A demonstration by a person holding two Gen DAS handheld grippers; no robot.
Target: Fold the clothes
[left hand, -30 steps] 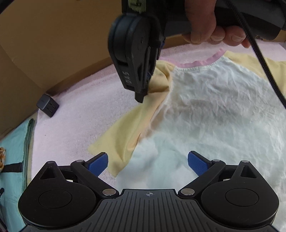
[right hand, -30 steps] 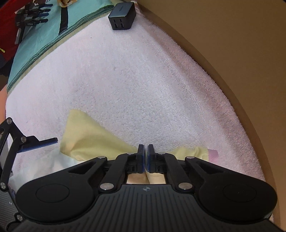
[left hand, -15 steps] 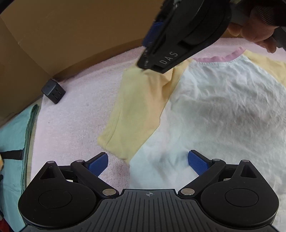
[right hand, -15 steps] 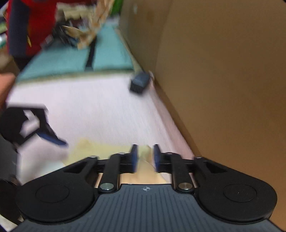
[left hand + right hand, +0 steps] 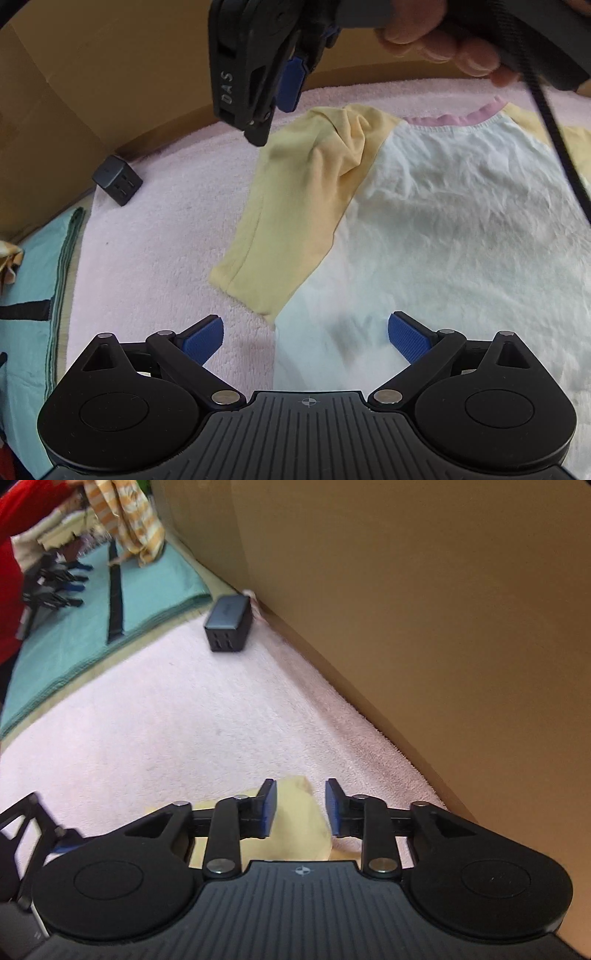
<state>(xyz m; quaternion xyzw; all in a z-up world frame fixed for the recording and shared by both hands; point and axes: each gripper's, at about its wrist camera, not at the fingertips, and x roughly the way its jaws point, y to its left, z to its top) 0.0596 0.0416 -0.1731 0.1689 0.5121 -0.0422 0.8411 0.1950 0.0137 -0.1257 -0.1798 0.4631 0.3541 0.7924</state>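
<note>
A white T-shirt [image 5: 443, 221] with a pink collar [image 5: 454, 118] lies flat on a pink towel [image 5: 155, 258]. Its yellow sleeve [image 5: 295, 206] lies spread beside the body, a little bunched at the shoulder. My left gripper [image 5: 306, 336] hovers open over the shirt's near left edge, with nothing between its fingers. My right gripper [image 5: 273, 110] hangs in a hand above the sleeve's shoulder end. Its jaws are opening and clear of the cloth. In the right wrist view, the right gripper [image 5: 300, 805] shows the yellow sleeve [image 5: 295, 830] lying below the gap, not pinched.
A black charger block [image 5: 117, 184] sits on the towel by the brown cardboard wall [image 5: 74, 92], which runs along the far side. A teal cloth [image 5: 29, 295] lies to the left. Spare grippers [image 5: 51, 587] and a person in red [image 5: 11, 535] are beyond it.
My right gripper was shut on the yellow sleeve; it has let go, parted its jaws and risen. The sleeve now lies straighter beside the body. My left gripper has stayed put.
</note>
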